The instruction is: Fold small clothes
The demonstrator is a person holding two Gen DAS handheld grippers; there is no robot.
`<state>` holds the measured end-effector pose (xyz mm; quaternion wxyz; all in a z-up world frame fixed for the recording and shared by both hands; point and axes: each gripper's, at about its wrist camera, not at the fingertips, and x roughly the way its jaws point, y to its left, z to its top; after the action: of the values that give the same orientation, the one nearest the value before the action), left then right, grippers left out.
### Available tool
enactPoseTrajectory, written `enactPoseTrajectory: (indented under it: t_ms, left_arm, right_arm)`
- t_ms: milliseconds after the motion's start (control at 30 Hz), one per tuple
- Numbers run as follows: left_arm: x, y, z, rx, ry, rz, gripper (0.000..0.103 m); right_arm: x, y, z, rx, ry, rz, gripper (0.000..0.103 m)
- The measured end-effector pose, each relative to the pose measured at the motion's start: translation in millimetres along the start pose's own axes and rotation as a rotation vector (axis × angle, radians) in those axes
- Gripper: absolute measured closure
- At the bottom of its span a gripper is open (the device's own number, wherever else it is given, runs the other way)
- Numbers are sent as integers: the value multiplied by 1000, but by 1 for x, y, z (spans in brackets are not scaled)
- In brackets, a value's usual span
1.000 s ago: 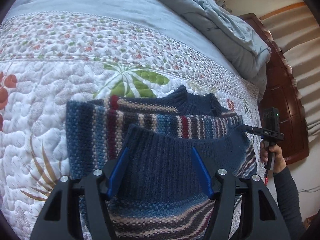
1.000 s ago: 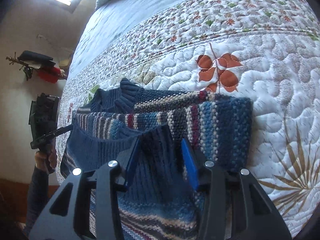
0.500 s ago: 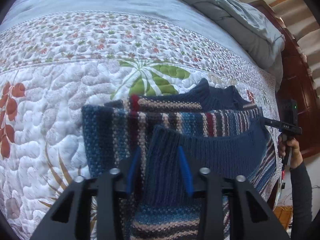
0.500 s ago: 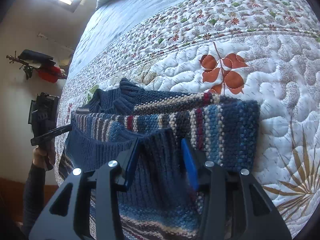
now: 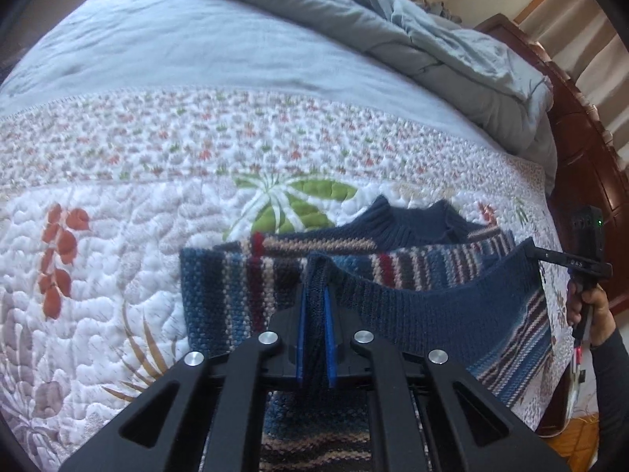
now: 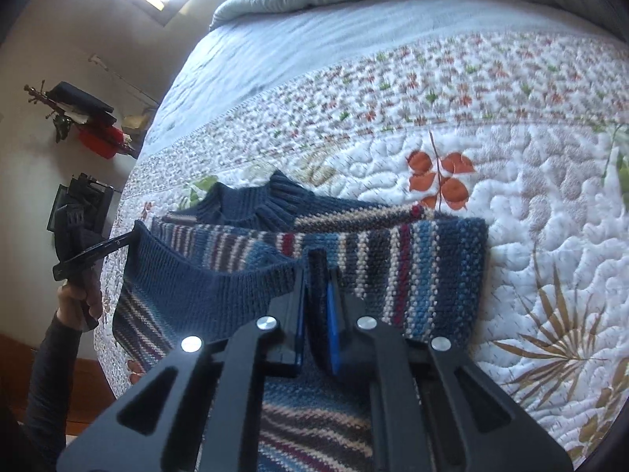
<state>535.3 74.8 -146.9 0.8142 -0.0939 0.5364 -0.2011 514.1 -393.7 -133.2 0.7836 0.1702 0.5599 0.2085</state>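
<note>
A striped knit sweater point(image 5: 220, 283) in blue, maroon and cream lies on the quilt, its navy collar point(image 5: 416, 224) at the far side. In the left wrist view my left gripper point(image 5: 314, 295) is shut on the left corner of the navy ribbed hem point(image 5: 424, 306), which is raised off the sweater. My right gripper point(image 5: 531, 244) pinches the hem's other corner, a hand below it. In the right wrist view the right gripper point(image 6: 318, 275) is shut on the hem over the sweater point(image 6: 424, 271), and the left gripper point(image 6: 131, 238) holds the far corner.
A white floral quilt point(image 5: 118, 275) covers the bed, with a pale blue sheet point(image 5: 196, 47) beyond. A bunched grey duvet point(image 5: 452, 39) lies by the dark wooden headboard point(image 5: 582, 165). The bed edge and a wall shelf with red and black items point(image 6: 86, 118) are at the left of the right wrist view.
Both grippers have closed on the navy hem and risen, lifting its edge off the sweater. The hem now hangs stretched between them.
</note>
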Motion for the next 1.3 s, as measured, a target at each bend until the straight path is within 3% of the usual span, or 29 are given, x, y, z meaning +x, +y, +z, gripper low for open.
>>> enactPoseTrajectory:
  t_ms: [267, 433, 667, 1000, 1300]
  left_arm:
    - [-29, -10, 54, -11, -95, 28, 96]
    - [-4, -1, 84, -38, -90, 78, 96]
    - [75, 33, 68, -125, 29, 130, 96]
    - [60, 28, 85, -107, -43, 114, 96]
    - [95, 45, 72, -134, 27, 147, 95]
  right_arm:
    - [-25, 13, 41, 9, -108, -60, 95]
    - [-6, 2, 66, 59, -148, -115, 95]
    - [55, -24, 58, 105, -67, -205, 95]
    - [40, -21, 76, 108, -142, -214, 95]
    - [70, -35, 77, 152, -107, -247, 95]
